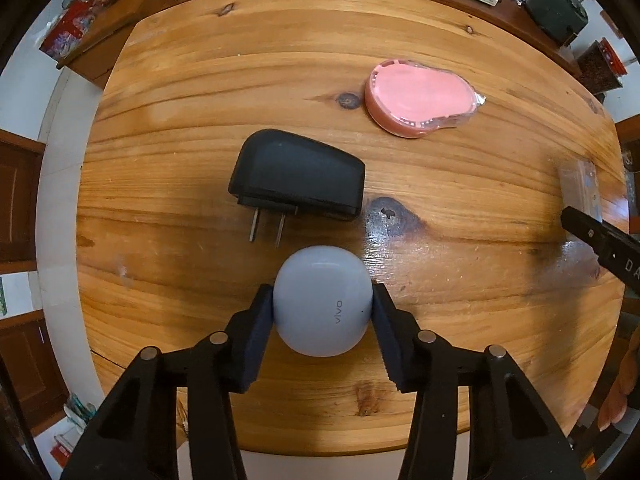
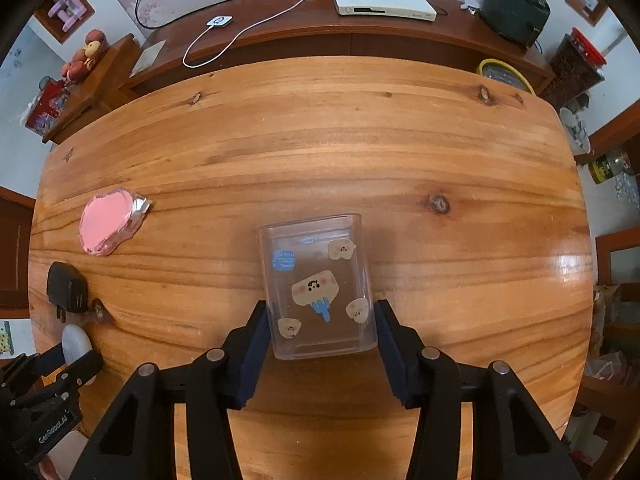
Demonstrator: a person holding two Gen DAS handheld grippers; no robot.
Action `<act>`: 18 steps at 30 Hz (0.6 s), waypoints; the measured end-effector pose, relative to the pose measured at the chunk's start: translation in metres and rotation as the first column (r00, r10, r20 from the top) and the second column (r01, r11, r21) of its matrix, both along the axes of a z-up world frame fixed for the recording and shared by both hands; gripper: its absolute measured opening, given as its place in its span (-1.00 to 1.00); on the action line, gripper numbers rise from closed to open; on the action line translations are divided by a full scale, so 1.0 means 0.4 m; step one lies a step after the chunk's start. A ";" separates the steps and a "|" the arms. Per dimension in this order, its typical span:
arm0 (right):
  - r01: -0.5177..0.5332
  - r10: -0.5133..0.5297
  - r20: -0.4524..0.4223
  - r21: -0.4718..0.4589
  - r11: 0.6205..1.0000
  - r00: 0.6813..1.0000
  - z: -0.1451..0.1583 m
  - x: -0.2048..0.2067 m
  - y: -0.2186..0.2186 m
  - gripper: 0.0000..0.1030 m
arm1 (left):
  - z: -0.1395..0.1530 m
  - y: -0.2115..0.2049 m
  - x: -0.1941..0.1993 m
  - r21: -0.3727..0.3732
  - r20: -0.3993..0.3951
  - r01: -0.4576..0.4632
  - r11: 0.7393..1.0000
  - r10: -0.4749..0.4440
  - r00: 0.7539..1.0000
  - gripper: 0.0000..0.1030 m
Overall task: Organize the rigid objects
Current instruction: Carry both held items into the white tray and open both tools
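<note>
Tools [image 1: 322, 312] [image 2: 322, 322] reach forward, clamping earbud case [image 1: 322, 300] and flanking clear box [image 2: 318, 284].

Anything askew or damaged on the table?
Nothing damaged or spilled. The black charger lies flat with prongs exposed, the pink case is loose in plastic wrap, and the clear sticker box is empty.

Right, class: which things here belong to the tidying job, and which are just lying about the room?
Part of the job:
earbud case, in the left tool
clear sticker box, between the right tool fingers
black charger
pink wrapped case

Just lying about:
white set-top box
white cable
red-lidded jar
</note>
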State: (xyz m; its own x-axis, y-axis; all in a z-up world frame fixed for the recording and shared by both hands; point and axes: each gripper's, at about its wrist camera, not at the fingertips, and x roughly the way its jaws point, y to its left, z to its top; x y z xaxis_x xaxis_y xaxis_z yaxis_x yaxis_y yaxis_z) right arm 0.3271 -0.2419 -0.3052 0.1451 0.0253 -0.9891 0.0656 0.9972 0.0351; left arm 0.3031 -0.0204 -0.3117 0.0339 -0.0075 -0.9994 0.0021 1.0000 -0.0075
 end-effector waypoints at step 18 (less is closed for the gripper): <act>0.045 -0.063 0.192 0.098 0.994 0.979 0.274 -0.249 -0.005 -0.01 | 0.286 0.035 -0.174 -0.105 0.169 0.162 0.981 -0.143 0.975 0.00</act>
